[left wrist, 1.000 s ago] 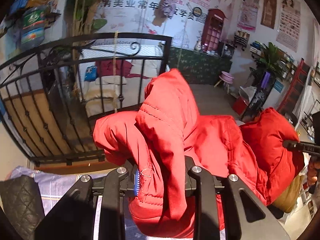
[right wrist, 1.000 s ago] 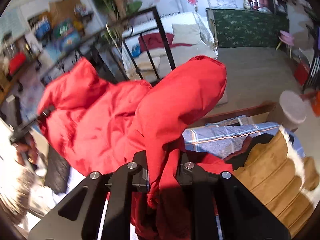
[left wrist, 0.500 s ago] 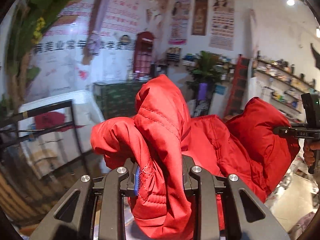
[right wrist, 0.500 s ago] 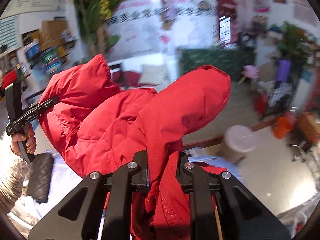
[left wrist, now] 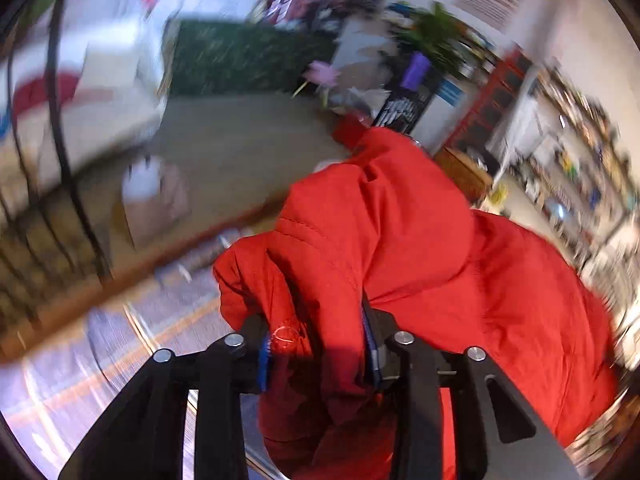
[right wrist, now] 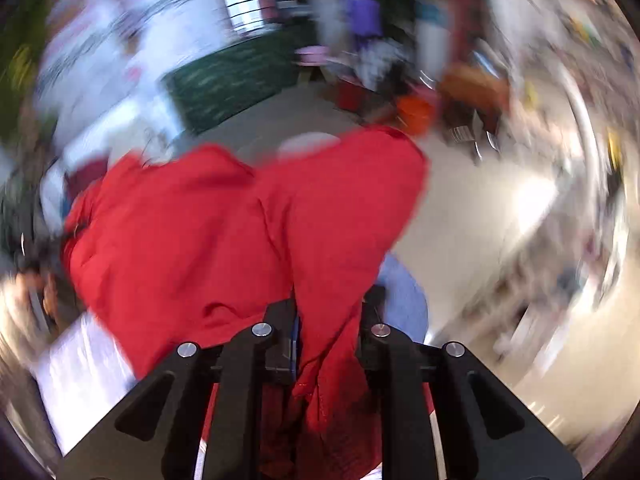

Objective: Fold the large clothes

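Left gripper (left wrist: 318,354) clamped on a thick bunch of the red padded jacket (left wrist: 420,248), jaws just opened somewhat wider, cloth between them and pads seemingly pressing it. Right gripper (right wrist: 328,338) clamped on another fold of the same jacket (right wrist: 192,232). Both views now tipped downward and blurred; a second ago aimed higher into the room. Striped bed cover (left wrist: 120,336) close underneath. Probably the laying-down step: jacket about to be spread for folding.
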